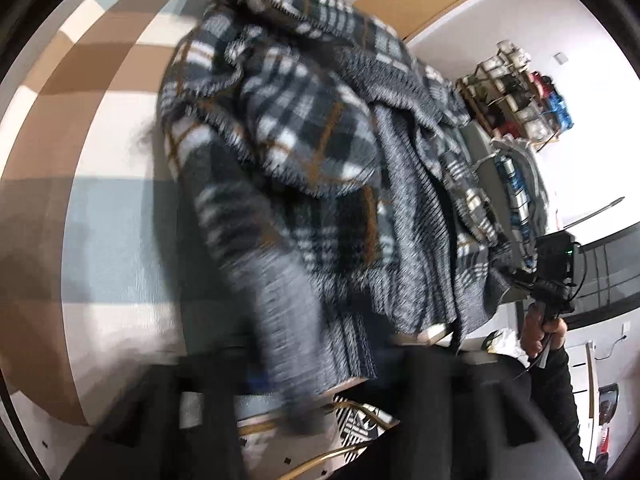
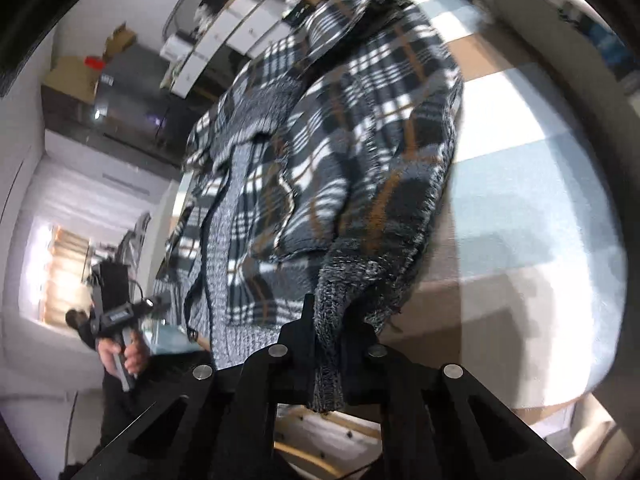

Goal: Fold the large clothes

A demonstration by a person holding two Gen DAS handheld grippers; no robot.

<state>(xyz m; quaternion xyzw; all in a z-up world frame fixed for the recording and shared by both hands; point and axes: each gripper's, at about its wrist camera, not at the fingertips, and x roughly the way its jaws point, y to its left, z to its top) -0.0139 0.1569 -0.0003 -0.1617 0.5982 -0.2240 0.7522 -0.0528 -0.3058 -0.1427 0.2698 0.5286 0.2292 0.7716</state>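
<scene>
A: Fig. note: plaid jacket (image 2: 340, 140) lies rumpled on the checked bed cover (image 2: 520, 184), hem end nearest us. Right hand-held gripper (image 2: 334, 344) is clenched on the grey ribbed cuff (image 2: 332, 320); knit runs down between the jaws.

B: And the left hand-held gripper (image 1: 296, 392)?

A: Jaws read as closed. A grey ribbed sleeve end (image 1: 272, 300) hangs blurred right at them, but can't tell if it's actually pinched.

B: So, step in hand?

A: Prob. lifting both sleeve ends to spread the jacket before folding. To do it well: confirm the left grip first, raise both ends evenly, keep tension w/o stretching the knit, then shake out the bunched plaid body so it lands flat, centre line straight.

B: Risk?

A: Thick fleece slips; one cuff dropping skews the fold.
</scene>
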